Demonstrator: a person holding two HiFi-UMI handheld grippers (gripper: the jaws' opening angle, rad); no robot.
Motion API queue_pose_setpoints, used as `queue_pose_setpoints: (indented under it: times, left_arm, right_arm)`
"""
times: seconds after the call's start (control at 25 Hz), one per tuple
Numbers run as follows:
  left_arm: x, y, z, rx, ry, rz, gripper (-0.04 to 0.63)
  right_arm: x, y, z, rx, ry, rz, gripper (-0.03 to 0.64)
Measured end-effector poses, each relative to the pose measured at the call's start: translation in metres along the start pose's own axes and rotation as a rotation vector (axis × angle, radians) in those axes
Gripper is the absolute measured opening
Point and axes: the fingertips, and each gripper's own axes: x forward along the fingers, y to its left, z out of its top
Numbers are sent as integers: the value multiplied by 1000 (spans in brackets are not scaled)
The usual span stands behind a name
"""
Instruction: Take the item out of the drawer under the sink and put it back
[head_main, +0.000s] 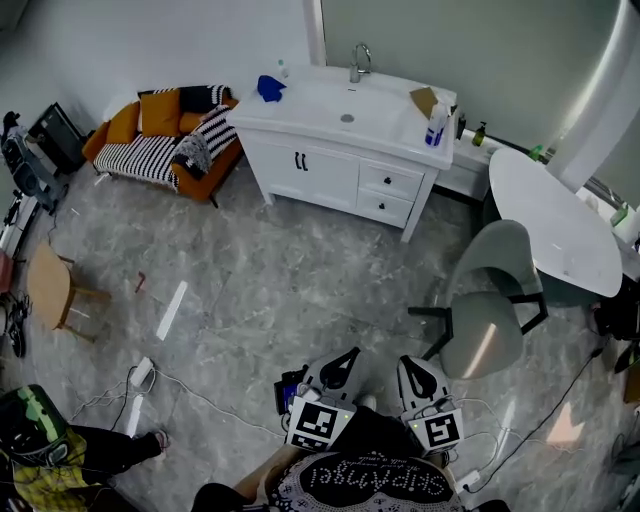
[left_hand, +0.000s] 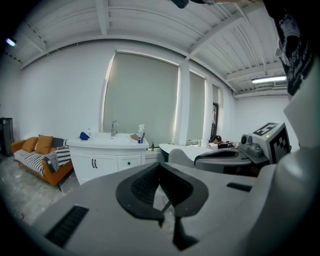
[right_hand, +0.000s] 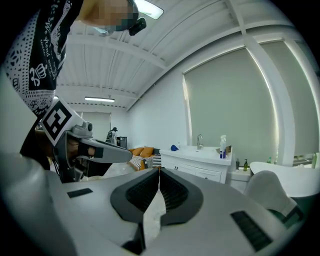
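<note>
Your left claw (head_main: 349, 354) and right claw (head_main: 408, 362) are closed on nothing, and the drawer (head_main: 376, 178) well ahead hides the item, so pinch its small, likely slippery knob (head_main: 391, 181).

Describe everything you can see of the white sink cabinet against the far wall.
The sink cabinet is white and smooth-looking, and it stands on short legs against the wall. Its top holds a basin with a chrome faucet at the back. The front has two doors with dark handles on the left and two stacked drawers on the right, all shut. A blue cloth and a spray bottle sit on top.
</note>
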Motion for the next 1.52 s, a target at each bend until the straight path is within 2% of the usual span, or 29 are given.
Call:
queue_pose_setpoints:
  times: [0.2,0.44,0.68,1.04,1.52]
  left_arm:
    - [14,48,18,-17,-4,13,5]
    - [22,70,19,-14,-5,-10,5]
    - [21,97,10,-39,14,22,5]
    - [26,112,5,-52,34,-9,5]
    - [66,110,5,-62,67,-49,5]
  right_arm:
    - [45,4,18,-13,-8,18,18]
    - [76,-1,14,-17,17,11,18]
    - [95,2,12,-16,25,14,18]
    - [105,3,6,-13,50,-21,18]
    - [126,-31,2,11,80,-35,18]
